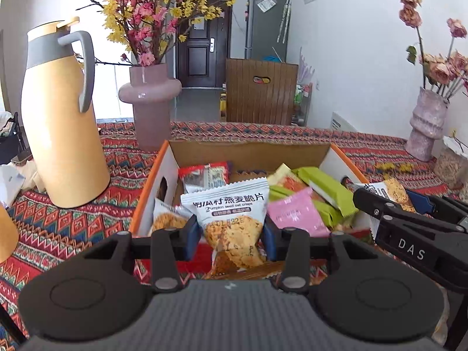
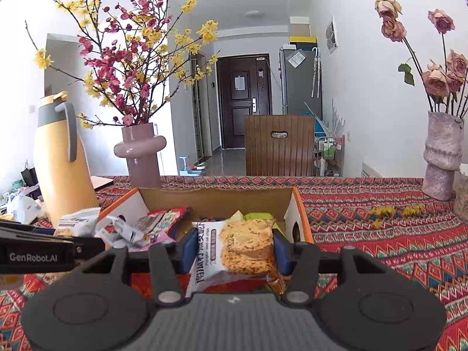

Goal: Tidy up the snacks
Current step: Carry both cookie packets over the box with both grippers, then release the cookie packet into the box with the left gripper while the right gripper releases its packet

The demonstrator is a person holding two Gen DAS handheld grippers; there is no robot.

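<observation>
An open cardboard box [image 1: 163, 158] with orange edges sits on the patterned tablecloth and holds several snack packets: red, green [image 1: 324, 187] and pink [image 1: 295, 213]. My left gripper [image 1: 232, 238] is shut on a white pumpkin seed oat crisp packet [image 1: 231, 222], held upright at the box's near edge. My right gripper [image 2: 232, 248] is shut on another oat crisp packet [image 2: 242, 248], lying sideways over the box's [image 2: 298, 204] near right part. The right gripper also shows in the left wrist view [image 1: 389, 204] at the right, and the left gripper shows at the left of the right wrist view [image 2: 73, 245].
A tall yellow thermos jug [image 1: 61, 122] stands left of the box. A pink vase [image 1: 152, 102] with flowering branches stands behind it. A textured vase [image 2: 441, 158] of dried roses stands at the far right. A wooden chair back [image 2: 279, 146] is beyond the table.
</observation>
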